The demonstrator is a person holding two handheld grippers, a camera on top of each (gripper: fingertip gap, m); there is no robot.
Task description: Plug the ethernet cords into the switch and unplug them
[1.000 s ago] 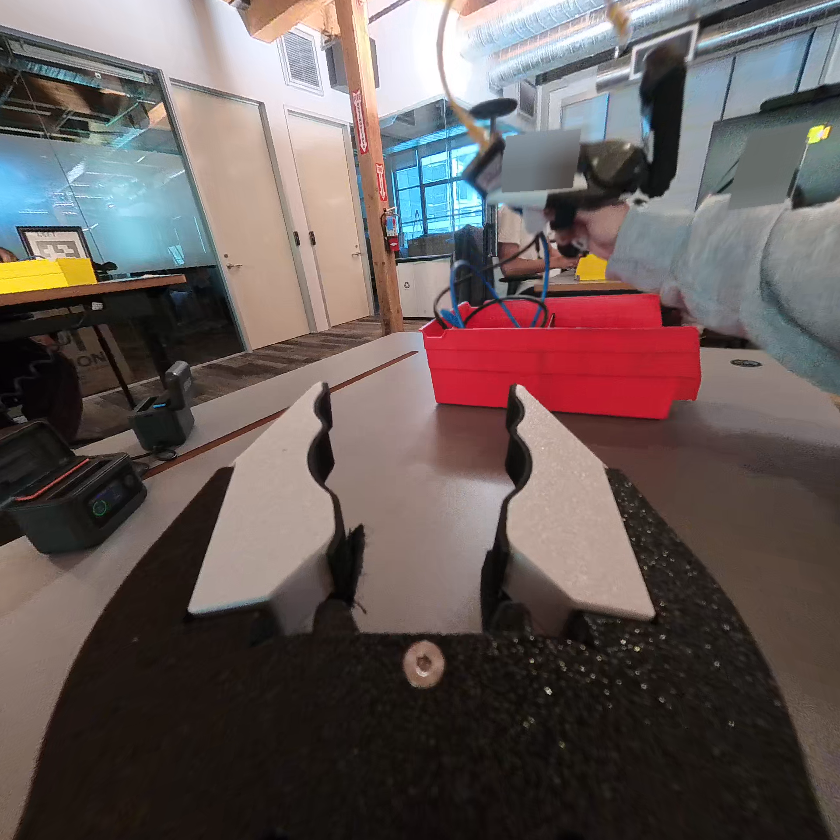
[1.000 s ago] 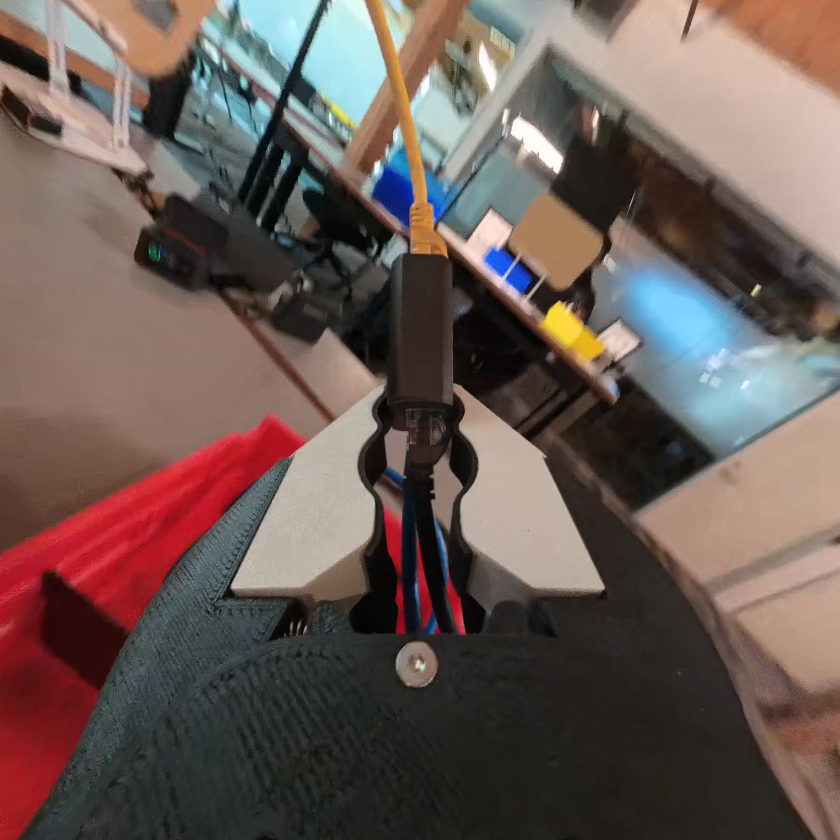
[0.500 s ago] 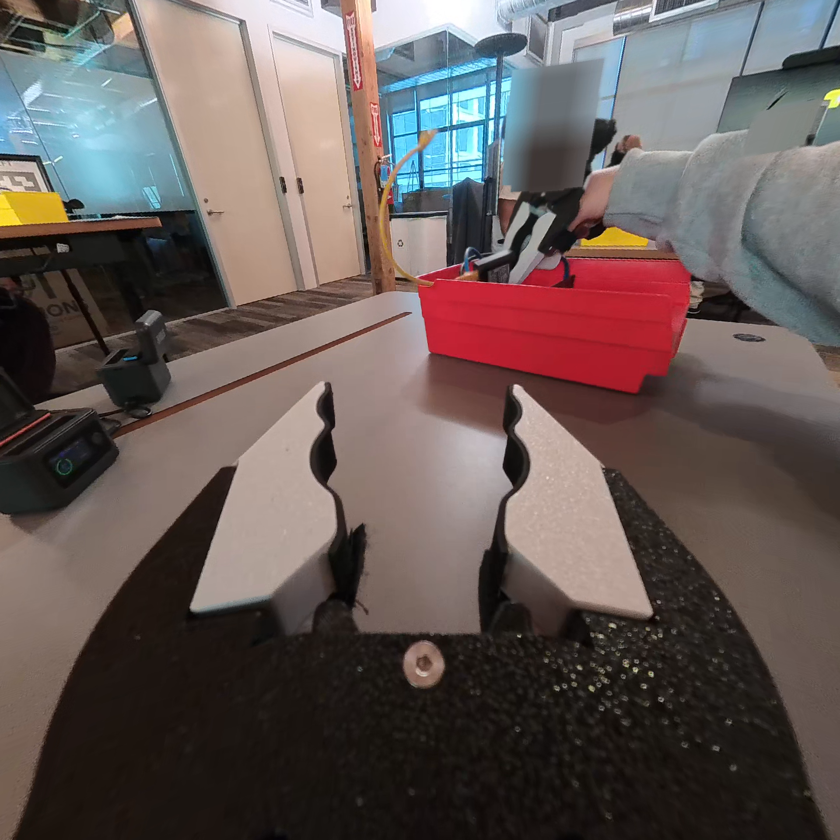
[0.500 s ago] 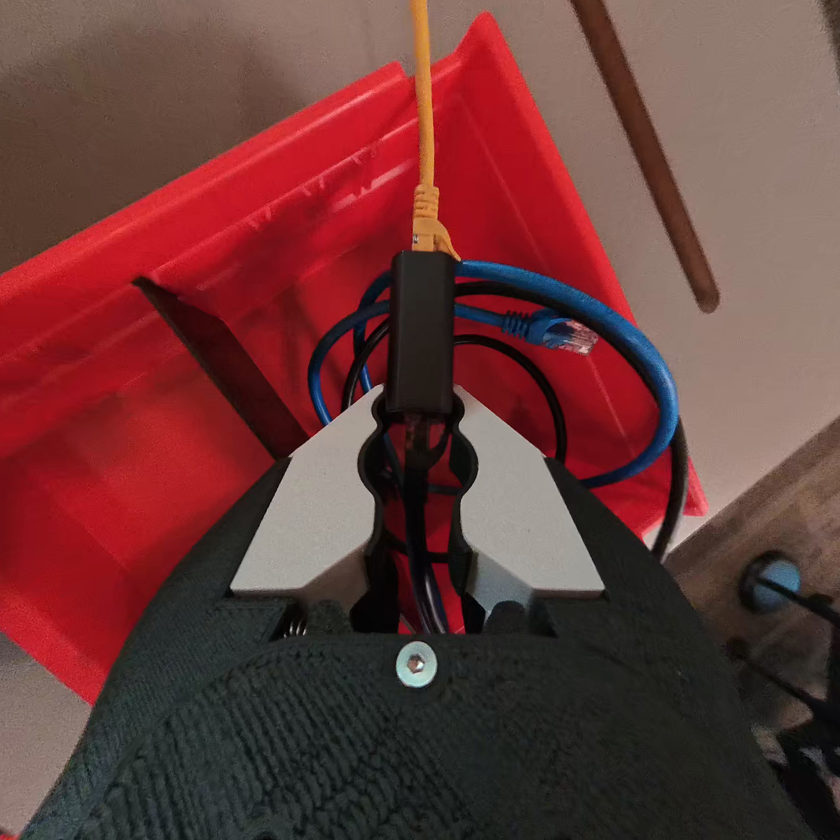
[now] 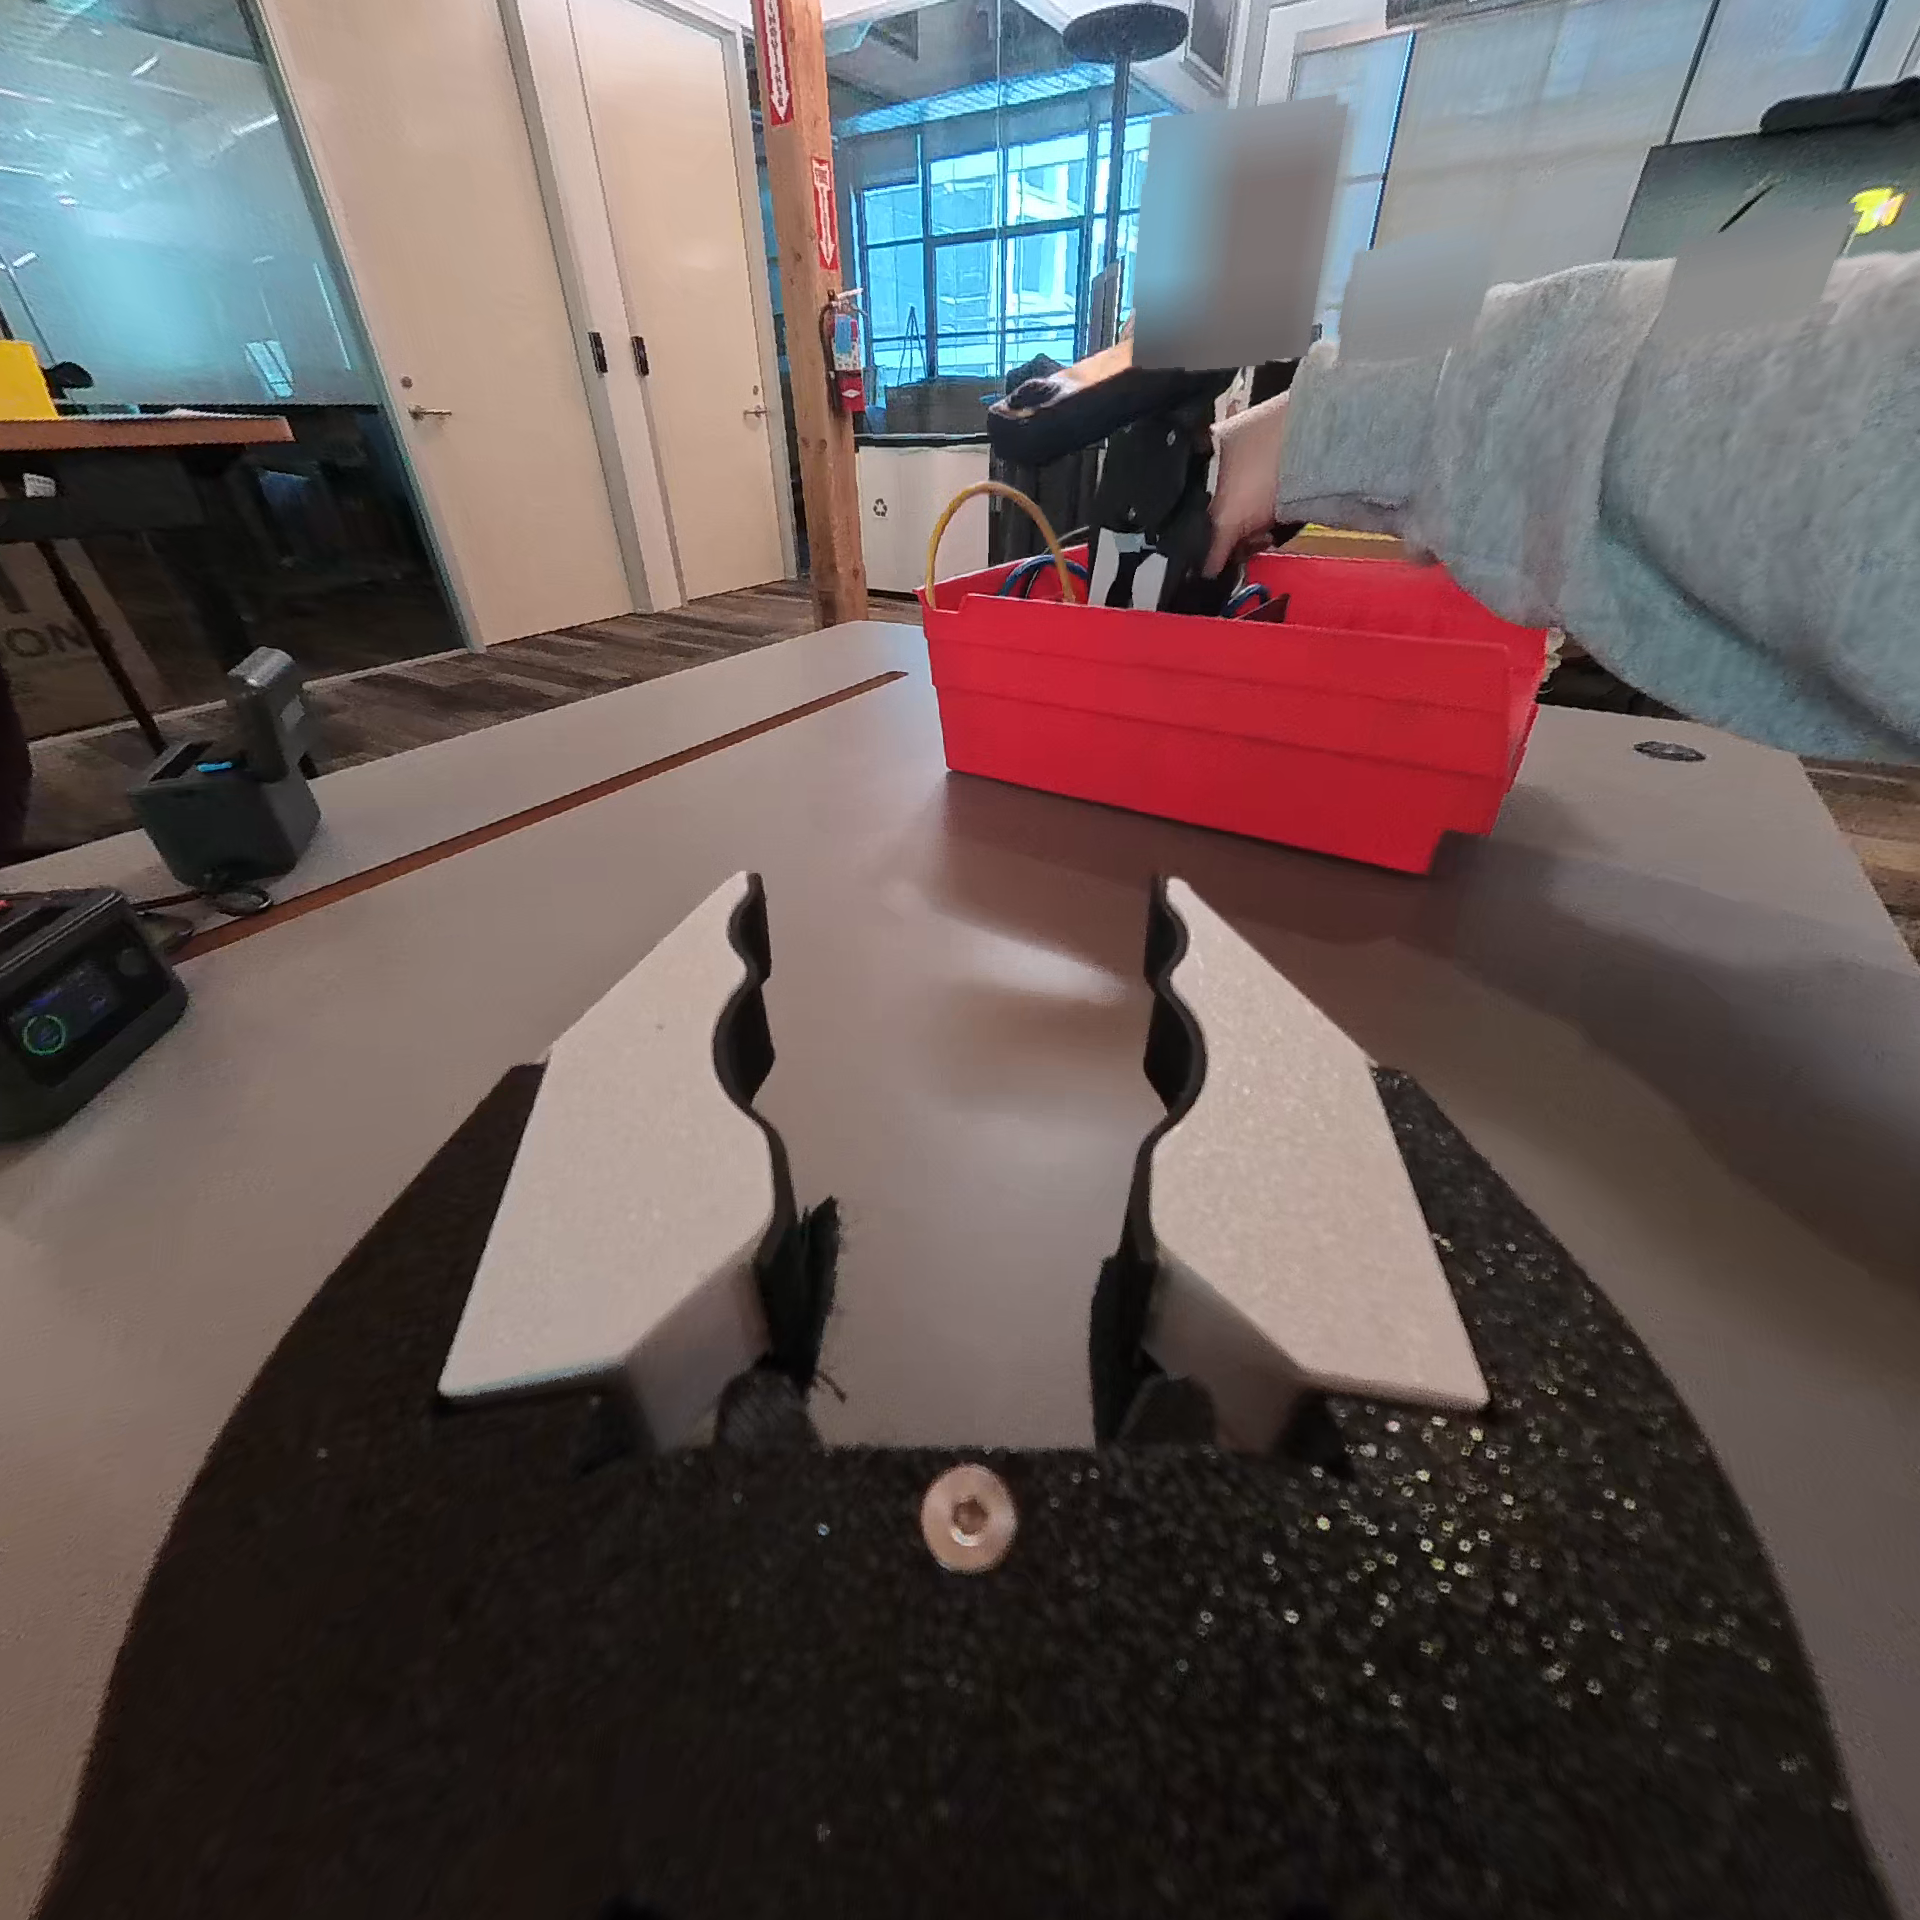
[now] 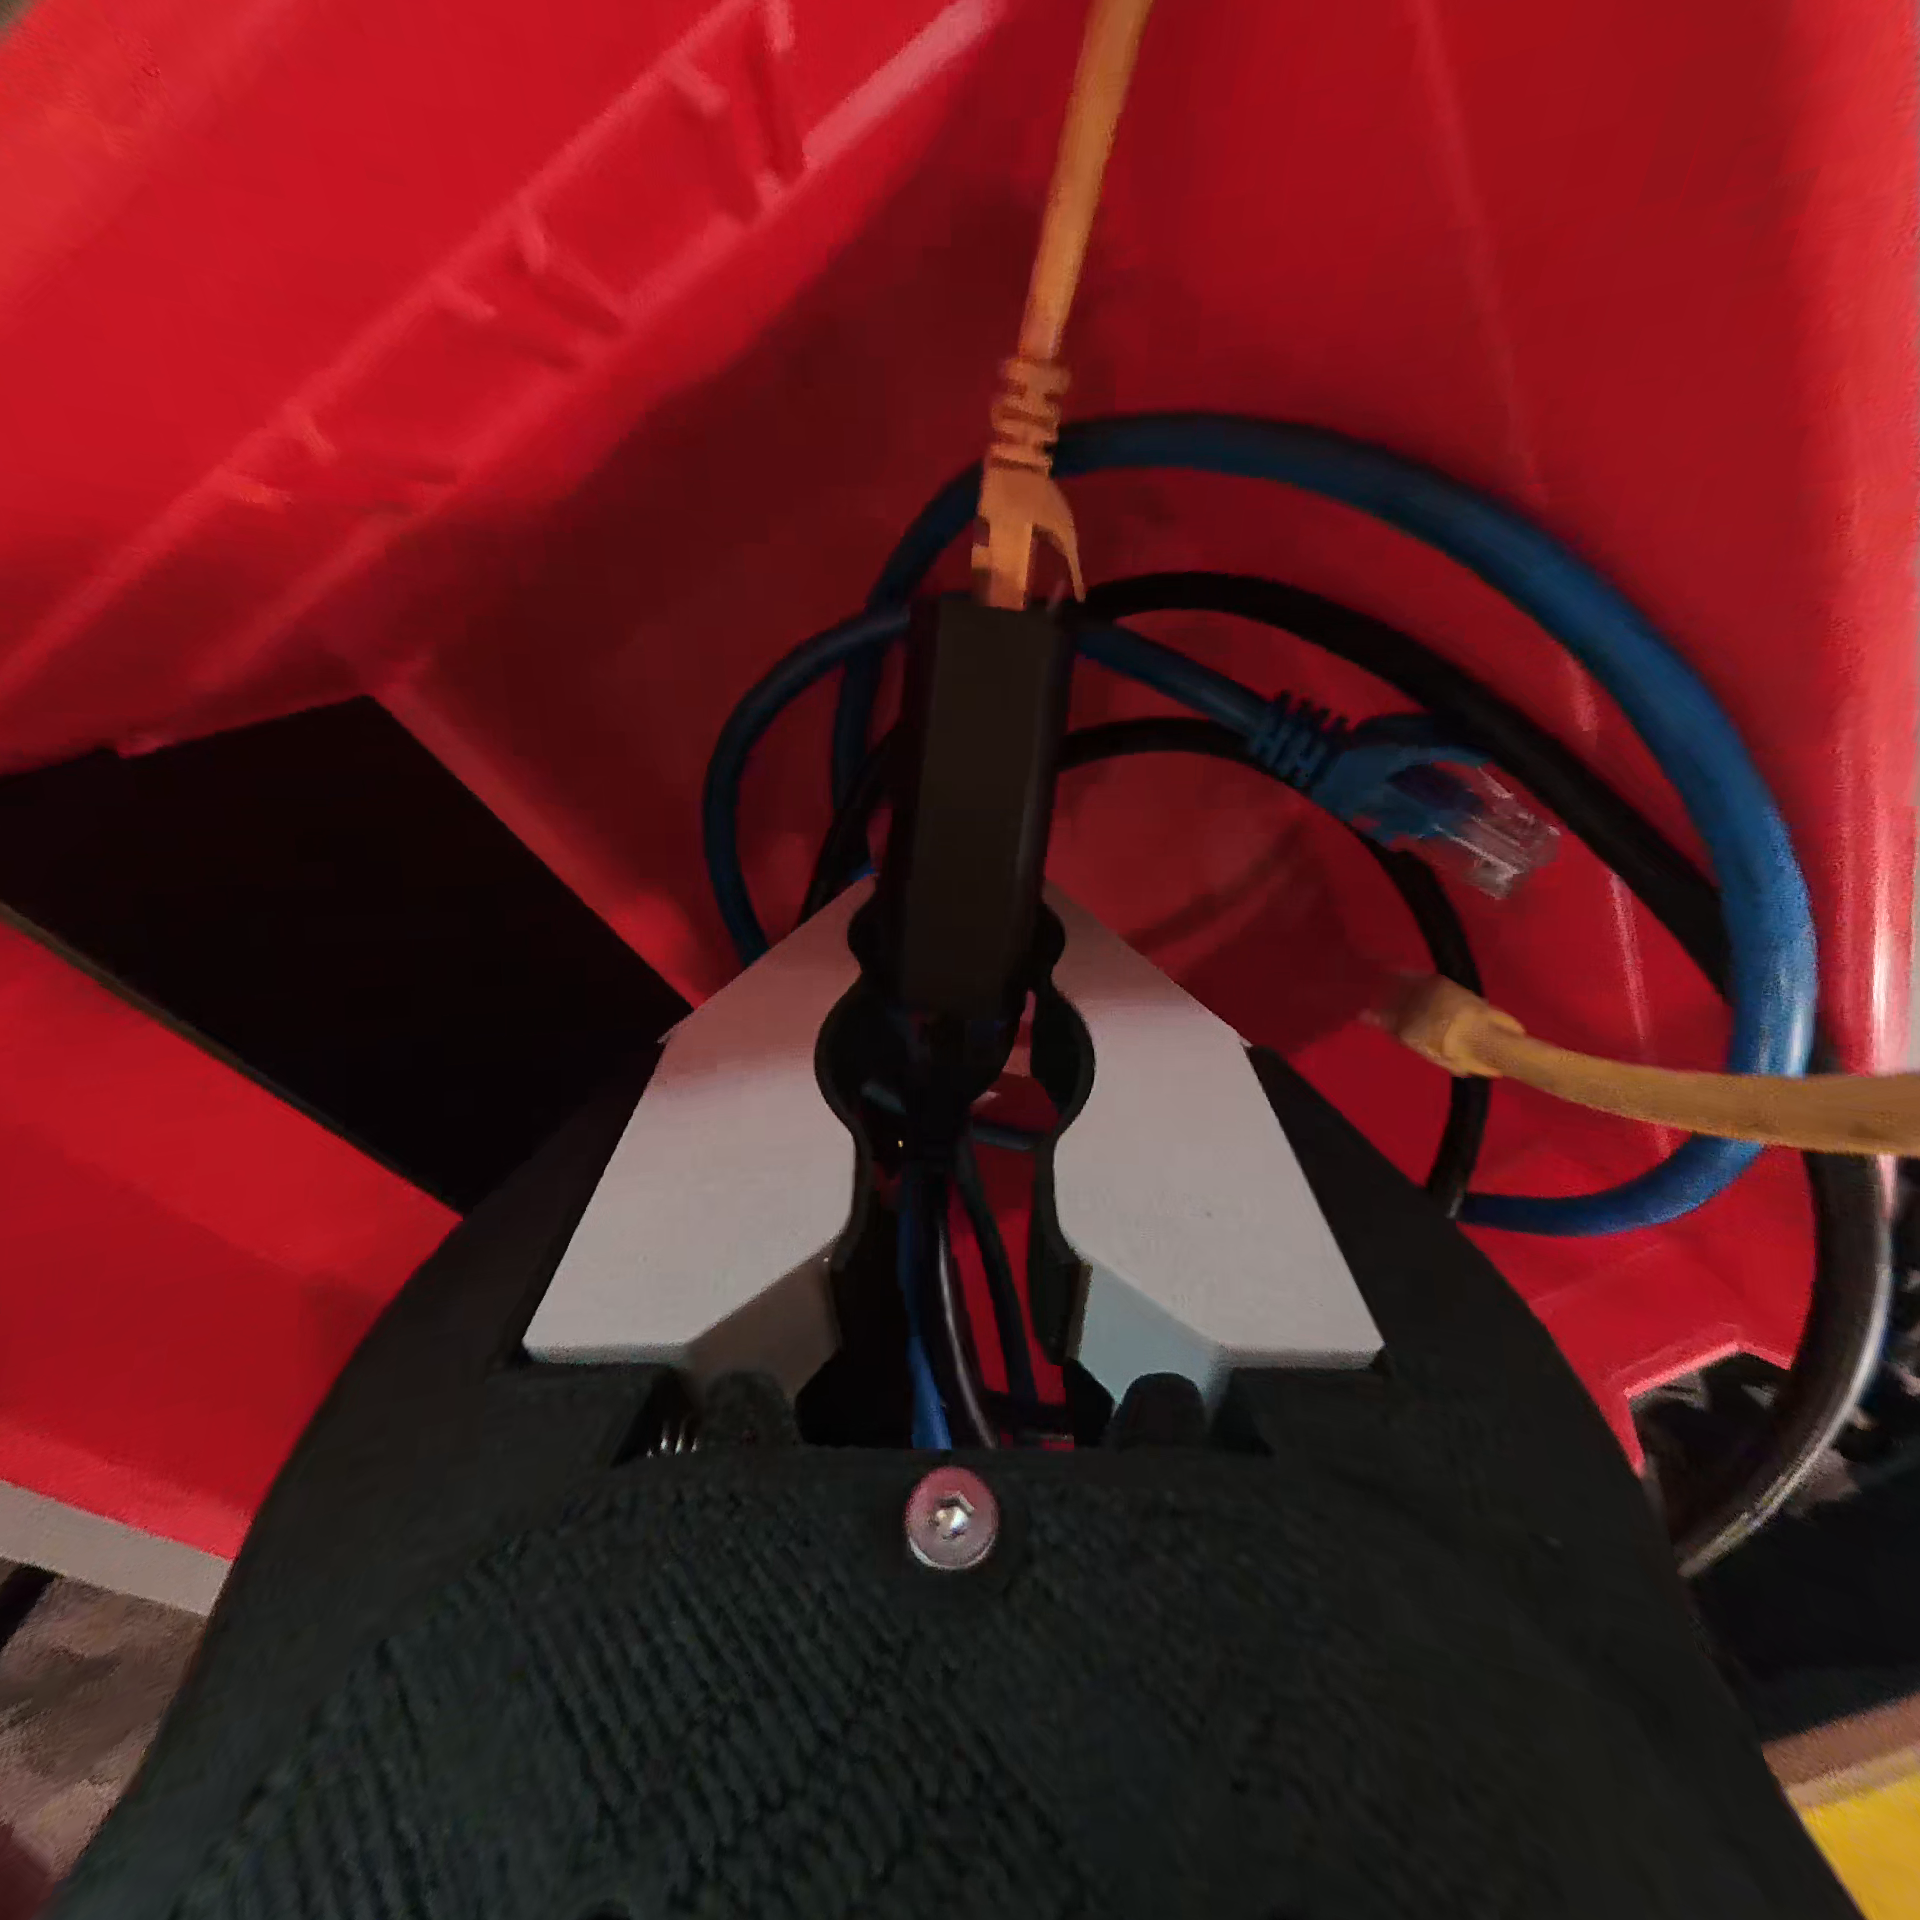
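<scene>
My right gripper [image 6: 956, 945] is shut on a small black switch [image 6: 982, 769] and holds it low inside the red bin [image 6: 416, 312]. An orange ethernet cord [image 6: 1049, 260] is plugged into the switch's far end. Its other end [image 6: 1455, 1039] lies at the right. A blue cord [image 6: 1704, 748] with a loose clear plug [image 6: 1475, 821] and a black cord [image 6: 1455, 987] are coiled in the bin under the switch. My left gripper [image 5: 956, 904] is open and empty, low over the grey table [image 5: 935, 790], short of the bin [image 5: 1226, 717]. The right gripper [image 5: 1143, 530] shows there reaching into the bin.
Two dark devices [image 5: 73, 1008] [image 5: 229, 790] sit at the table's left edge. A person's grey sleeve [image 5: 1662, 468] reaches in from the right over the bin. A black divider [image 6: 312, 935] crosses the bin. The table's right edge [image 5: 1849, 883] is near. About 40 cm separates my left fingertips from my right.
My right gripper has come down from high above the table into the red bin, still holding the switch with the orange cord. The left gripper has stayed open and nearly still.
</scene>
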